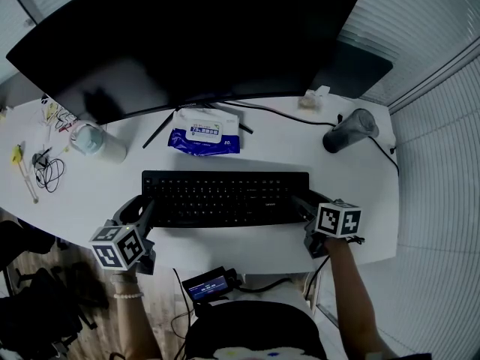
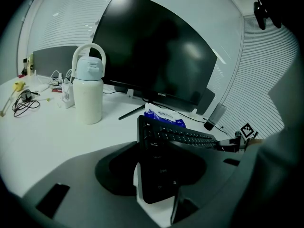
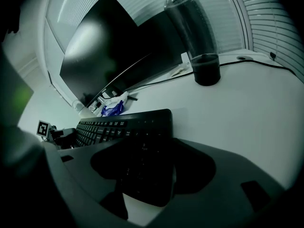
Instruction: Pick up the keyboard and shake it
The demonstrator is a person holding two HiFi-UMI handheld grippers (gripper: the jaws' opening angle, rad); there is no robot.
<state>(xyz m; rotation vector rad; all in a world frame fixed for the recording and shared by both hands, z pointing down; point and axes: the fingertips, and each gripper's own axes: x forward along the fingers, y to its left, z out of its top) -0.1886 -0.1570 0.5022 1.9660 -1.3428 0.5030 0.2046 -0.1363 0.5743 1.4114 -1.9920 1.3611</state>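
A white table (image 1: 97,193) fills the view from above, with a wide dark monitor (image 1: 187,36) standing along its far edge. A black keyboard (image 1: 225,197) lies flat on the table in front of the monitor, near the front edge. Behind it sit a blue pack of wipes (image 1: 204,132), a pale water bottle (image 1: 94,142) to the left and a dark tumbler (image 1: 349,130) to the right.

The left hand-held gripper (image 1: 141,212) reaches to the keyboard's left end and the right hand-held gripper (image 1: 306,207) to its right end. Each has its jaws spread wide, with that end of the keyboard between them. Slivers of white table show beside the keyboard, so neither appears to be clamping it.

The pick-up looks not yet done. The next move calls for both sets of jaws to close firmly on the ends, then a level lift together before any shaking.
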